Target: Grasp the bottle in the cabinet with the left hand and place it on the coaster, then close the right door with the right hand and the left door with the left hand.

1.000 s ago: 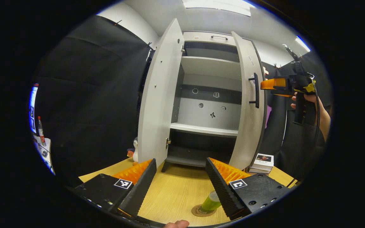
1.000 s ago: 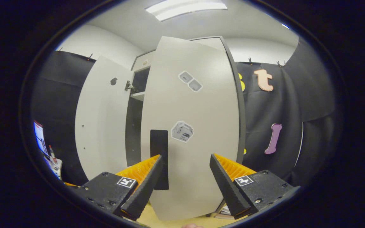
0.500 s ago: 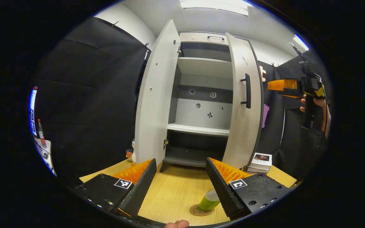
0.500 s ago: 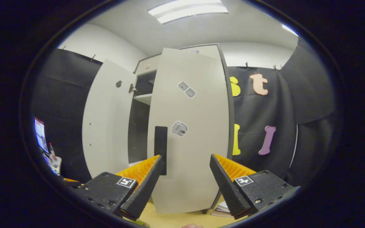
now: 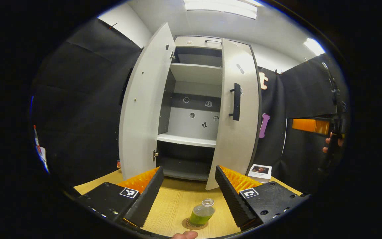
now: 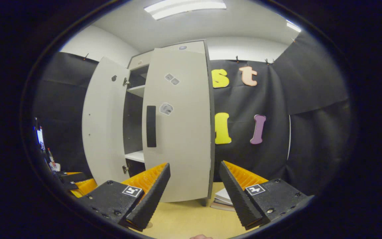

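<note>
A small bottle (image 5: pixel 201 214) of green liquid stands upright on a round coaster (image 5: pixel 191 226) on the wooden table (image 5: pixel 177 202). My left gripper (image 5: pixel 187 192) hovers open just above and behind it, touching nothing. The grey cabinet's left door (image 5: pixel 143 109) hangs wide open. Its right door (image 5: pixel 239 113), with a dark handle (image 5: pixel 236 102), is swung most of the way in, leaving a gap over the bare shelves (image 5: pixel 187 140). My right gripper (image 6: pixel 194 196) is open and stands back from the right door (image 6: pixel 177 122) and its handle (image 6: pixel 151 126). It also appears far right (image 5: pixel 297 124), held by a hand.
A short stack of books (image 5: pixel 260 171) lies on the table by the cabinet's right foot, also seen as the books (image 6: pixel 222 199). Black cloth walls close in both sides. A cluttered side surface (image 5: pixel 40 149) sits far left. The left gripper (image 6: pixel 75 181) shows low left.
The right door has swung further toward shut. My right gripper has drawn back from it and dropped lower. My left gripper has pulled back, so the bottle now stands between its fingers.
</note>
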Demonstrator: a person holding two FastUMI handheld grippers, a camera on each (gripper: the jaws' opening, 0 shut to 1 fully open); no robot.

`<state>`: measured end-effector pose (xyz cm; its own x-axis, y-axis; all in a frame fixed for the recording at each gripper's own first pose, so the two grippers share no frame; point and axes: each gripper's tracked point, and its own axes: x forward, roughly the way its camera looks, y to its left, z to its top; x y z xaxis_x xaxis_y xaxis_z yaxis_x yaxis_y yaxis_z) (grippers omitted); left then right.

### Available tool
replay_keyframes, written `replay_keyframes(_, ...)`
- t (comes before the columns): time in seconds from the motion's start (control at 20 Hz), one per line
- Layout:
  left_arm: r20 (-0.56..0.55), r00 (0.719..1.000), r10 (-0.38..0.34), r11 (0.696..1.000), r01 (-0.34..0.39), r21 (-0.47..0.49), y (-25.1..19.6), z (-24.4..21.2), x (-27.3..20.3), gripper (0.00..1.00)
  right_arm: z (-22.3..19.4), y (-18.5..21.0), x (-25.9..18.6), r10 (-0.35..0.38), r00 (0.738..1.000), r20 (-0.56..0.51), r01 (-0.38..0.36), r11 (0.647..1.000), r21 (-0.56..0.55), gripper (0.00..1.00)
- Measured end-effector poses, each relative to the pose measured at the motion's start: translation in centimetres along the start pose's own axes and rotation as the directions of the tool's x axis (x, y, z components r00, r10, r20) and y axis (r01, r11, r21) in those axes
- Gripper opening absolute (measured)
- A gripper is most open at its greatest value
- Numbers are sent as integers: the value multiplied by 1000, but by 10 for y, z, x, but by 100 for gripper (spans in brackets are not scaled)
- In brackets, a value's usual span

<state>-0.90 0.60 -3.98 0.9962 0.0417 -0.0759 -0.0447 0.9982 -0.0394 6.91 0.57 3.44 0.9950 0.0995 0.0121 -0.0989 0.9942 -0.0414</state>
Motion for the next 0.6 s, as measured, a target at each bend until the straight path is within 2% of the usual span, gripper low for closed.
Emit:
replay_keyframes(0.05, -1, 1000, -9, 1000, 9, -2, -5, 0, -1, 95, -8, -4, -5, -11, 1000, -13, 11, 1000, 15, 98)
replay_keyframes(0.1, -3, 1000, -17, 1000, 17, -3, -9, 0, -1, 95, -16, -9, -11, -22, 1000, -21, 23, 999, 31, 94)
replay_keyframes(0.15, -3, 1000, -20, 1000, 20, -1, -13, 0, -3, 95, -23, -14, -16, -40, 999, -19, 41, 998, 47, 98)
replay_keyframes(0.2, -7, 1000, -23, 1000, 23, 1, -16, -1, -4, 95, -30, -19, -23, -64, 998, -9, 65, 996, 64, 99)
replay_keyframes(0.25, -12, 999, -31, 1000, 31, 2, -20, -2, -5, 100, -37, -24, -27, -85, 996, -2, 85, 993, 76, 98)
replay_keyframes(0.3, -16, 999, -35, 999, 35, 4, -23, -3, -6, 95, -47, -25, -31, -102, 995, -4, 102, 991, 83, 98)
replay_keyframes(0.35, -17, 999, -35, 999, 35, 5, -25, -4, -7, 95, -55, -29, -34, -117, 993, -12, 117, 989, 86, 98)
replay_keyframes(0.4, -17, 999, -38, 999, 38, 2, -29, -4, -7, 90, -63, -32, -37, -127, 992, -25, 128, 988, 85, 98)
replay_keyframes(0.45, -14, 999, -41, 999, 41, -3, -31, -3, -7, 95, -69, -34, -38, -134, 990, -37, 136, 987, 84, 98)
replay_keyframes(0.6, -11, 1000, -25, 998, 24, -53, -26, 4, -4, 95, -76, -38, -42, -128, 990, -56, 134, 985, 105, 98)
